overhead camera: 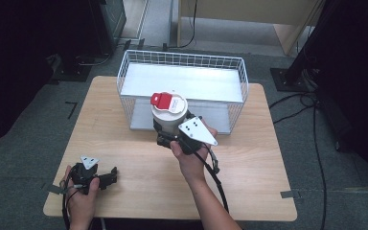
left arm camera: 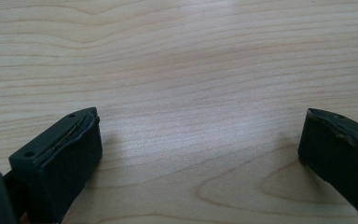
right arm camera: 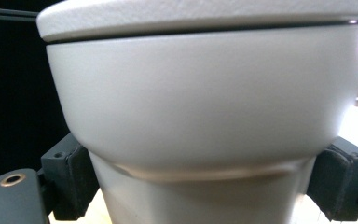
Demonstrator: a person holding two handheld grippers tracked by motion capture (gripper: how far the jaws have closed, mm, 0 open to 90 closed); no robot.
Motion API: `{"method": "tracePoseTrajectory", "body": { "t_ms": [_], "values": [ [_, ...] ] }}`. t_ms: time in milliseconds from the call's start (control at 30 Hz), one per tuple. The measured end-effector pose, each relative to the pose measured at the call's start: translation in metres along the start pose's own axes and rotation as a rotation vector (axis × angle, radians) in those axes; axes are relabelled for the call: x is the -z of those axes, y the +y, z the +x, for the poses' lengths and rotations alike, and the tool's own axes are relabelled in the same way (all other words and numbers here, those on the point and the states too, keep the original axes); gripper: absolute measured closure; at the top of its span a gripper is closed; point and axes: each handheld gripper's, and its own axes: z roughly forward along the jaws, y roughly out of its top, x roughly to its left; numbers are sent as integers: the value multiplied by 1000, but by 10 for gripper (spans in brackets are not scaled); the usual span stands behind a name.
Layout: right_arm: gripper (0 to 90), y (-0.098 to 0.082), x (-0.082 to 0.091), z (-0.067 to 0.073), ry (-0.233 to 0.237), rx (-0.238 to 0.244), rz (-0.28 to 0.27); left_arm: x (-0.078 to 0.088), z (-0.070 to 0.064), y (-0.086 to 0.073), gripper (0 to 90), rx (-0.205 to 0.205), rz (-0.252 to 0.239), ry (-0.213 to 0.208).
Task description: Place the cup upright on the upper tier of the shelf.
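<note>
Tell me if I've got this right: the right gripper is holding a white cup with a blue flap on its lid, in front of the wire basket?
Not quite: the flap is red, as the high view shows. Otherwise yes: the right gripper is holding the white cup in front of the wire basket.

site: lab or test room | grey carpet floor (overhead camera: 24,143) | lone wooden table (overhead camera: 139,182) | black stand bases (overhead camera: 292,79) and loose cables (overhead camera: 316,143) around | dark equipment (overhead camera: 108,21) at back
</note>
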Motion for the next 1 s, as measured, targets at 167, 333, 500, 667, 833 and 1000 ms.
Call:
{"method": "tracePoseTrajectory", "body": {
  "t_ms": [167, 333, 500, 667, 833, 1000],
  "values": [
    [113, 8, -3, -5, -11, 13, -8, 0, 0, 0, 0, 0, 0, 0],
    [113, 17, -6, -12, -24, 20, -20, 0, 0, 0, 0, 0, 1, 0],
    [113, 27, -10, -20, -41, 28, -31, 0, 0, 0, 0, 0, 1, 0],
    [113, 38, -12, -30, -67, 34, -48, 0, 0, 0, 0, 0, 1, 0],
    [114, 48, -15, -41, -90, 43, -57, 0, 0, 0, 0, 0, 0, 0],
    [113, 55, -21, -50, -112, 53, -58, 0, 0, 0, 0, 0, 1, 0]
  ]
}}
